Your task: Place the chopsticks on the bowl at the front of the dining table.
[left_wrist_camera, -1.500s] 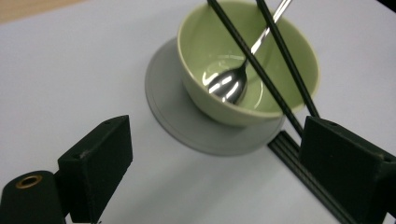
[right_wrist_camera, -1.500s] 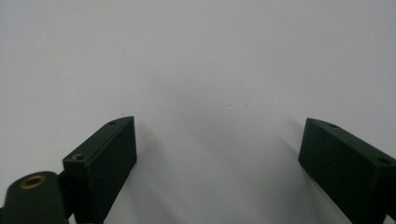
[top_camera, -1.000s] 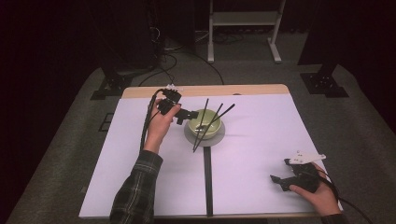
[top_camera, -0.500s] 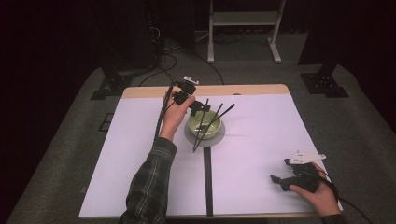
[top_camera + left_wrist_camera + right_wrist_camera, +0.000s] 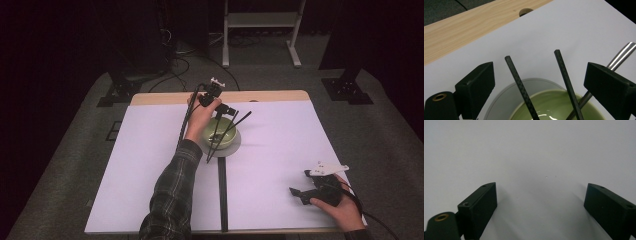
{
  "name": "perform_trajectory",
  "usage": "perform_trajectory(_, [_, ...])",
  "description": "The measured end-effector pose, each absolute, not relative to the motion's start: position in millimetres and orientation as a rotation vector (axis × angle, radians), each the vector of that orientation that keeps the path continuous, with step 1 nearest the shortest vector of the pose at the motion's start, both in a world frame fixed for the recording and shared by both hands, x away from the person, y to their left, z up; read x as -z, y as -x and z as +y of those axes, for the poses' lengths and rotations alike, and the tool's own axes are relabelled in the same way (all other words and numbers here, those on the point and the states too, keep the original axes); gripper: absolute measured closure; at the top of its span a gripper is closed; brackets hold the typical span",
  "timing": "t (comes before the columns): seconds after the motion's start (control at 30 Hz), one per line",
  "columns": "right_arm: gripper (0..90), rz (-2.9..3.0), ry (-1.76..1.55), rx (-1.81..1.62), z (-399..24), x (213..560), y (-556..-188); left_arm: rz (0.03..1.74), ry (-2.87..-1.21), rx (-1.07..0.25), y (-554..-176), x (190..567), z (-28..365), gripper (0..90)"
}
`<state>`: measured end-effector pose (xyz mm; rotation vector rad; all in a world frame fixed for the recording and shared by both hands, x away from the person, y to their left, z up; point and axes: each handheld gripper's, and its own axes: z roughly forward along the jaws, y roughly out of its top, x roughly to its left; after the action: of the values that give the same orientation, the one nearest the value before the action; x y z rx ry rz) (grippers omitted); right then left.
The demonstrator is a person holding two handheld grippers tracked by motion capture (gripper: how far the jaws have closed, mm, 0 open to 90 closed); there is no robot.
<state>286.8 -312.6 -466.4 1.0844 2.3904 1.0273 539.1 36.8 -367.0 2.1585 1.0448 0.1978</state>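
Note:
A green bowl (image 5: 221, 134) stands on a grey plate (image 5: 234, 149) near the back middle of the white table. Two black chopsticks (image 5: 240, 121) lean in it, sticking out toward the back right. My left gripper (image 5: 225, 111) hovers over the bowl's far rim and is open. In the left gripper view its jaws (image 5: 540, 68) straddle both chopsticks (image 5: 517, 77) without touching them, above the bowl (image 5: 554, 102). A shiny metal handle (image 5: 621, 56) rises beside the right jaw. My right gripper (image 5: 300, 183) rests open near the front right corner, with bare table between its jaws (image 5: 541, 187).
A black tape line (image 5: 220, 195) runs from the plate to the front edge. A wooden strip (image 5: 165, 98) with a hole (image 5: 525, 11) borders the table's back. Beyond it are cables and a metal stand (image 5: 260, 30) on the floor.
My left gripper has moved from the bowl's left side toward the back right, and now sits over the far rim around the chopsticks. The right gripper has stayed still.

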Motion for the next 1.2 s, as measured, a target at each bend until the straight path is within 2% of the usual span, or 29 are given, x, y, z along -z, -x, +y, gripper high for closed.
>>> perform_trajectory(0.63, [10.0,2.389,-1.082,-1.025,-312.5,466.5,-286.7,1.109,-2.220,-0.235,-548.9,383.6,16.0,8.9])
perform_trajectory(1.2, [10.0,2.388,-1.083,-1.025,-312.4,466.4,-286.4,1.173,-2.208,-0.243,-554.6,384.3,34.1,8.9])
